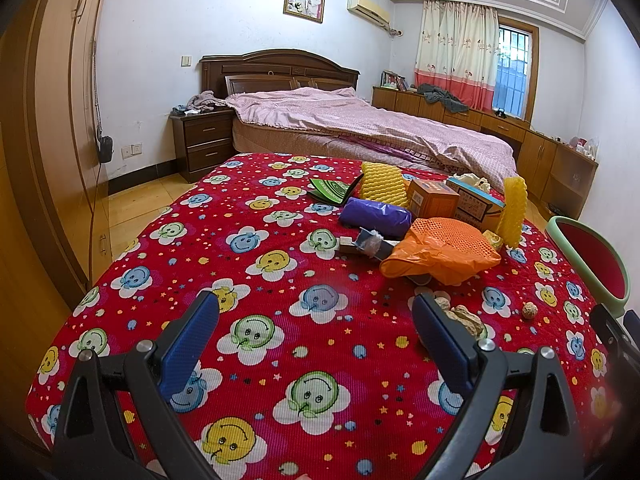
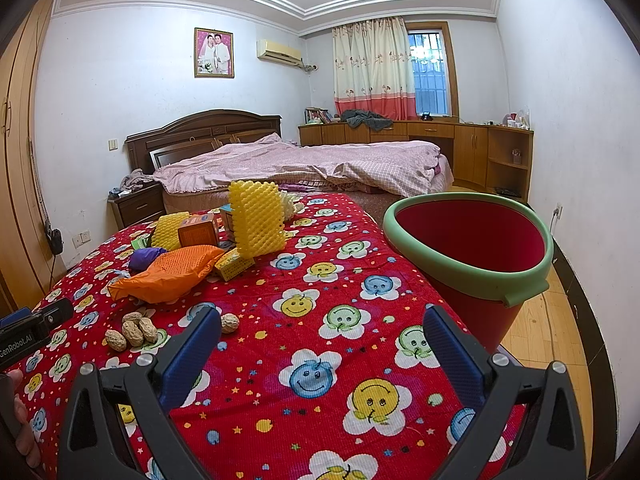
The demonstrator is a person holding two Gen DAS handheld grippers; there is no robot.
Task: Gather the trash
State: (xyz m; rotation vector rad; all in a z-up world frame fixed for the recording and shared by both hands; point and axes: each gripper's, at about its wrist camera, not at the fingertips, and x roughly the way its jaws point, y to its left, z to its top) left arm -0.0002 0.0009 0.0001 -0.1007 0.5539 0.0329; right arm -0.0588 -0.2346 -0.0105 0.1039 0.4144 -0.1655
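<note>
— What's closest to the lens?

— The left gripper (image 1: pixel 316 332), blue pads spread wide with nothing between them, hanging over a red cloth (image 1: pixel 256 264) printed with smiley flowers. The right gripper (image 2: pixel 322 338) looks the same — fingers well apart, empty, above the same cloth.

— And the trash?

— Mostly one heap toward the far side of the cloth. An orange plastic bag (image 1: pixel 436 256) lies at the front of it, with a purple bag (image 1: pixel 376 216) just behind on the left. Behind those sit a piece of yellow foam netting (image 1: pixel 384 184), a small orange box (image 1: pixel 432 200) and a larger box (image 1: pixel 476 204). A second piece of yellow netting (image 1: pixel 514 212) stands upright on the right edge of the heap, and a green packet (image 1: pixel 332 190) lies on the left edge.

— Anything nearer the grippers?

— A cluster of peanut shells (image 2: pixel 134 332), just beside the right finger of the left gripper in the left wrist view. One more shell (image 2: pixel 230 322) lies apart from them, close to the left finger of the right gripper.

— Where's the bin?

— A red bucket (image 2: pixel 472 256) with a green rim stands at the right edge of the cloth, tilted in the fisheye, its inside bare as far as I can see. In the right wrist view a hand (image 2: pixel 18 424) shows at the lower left edge.
</note>
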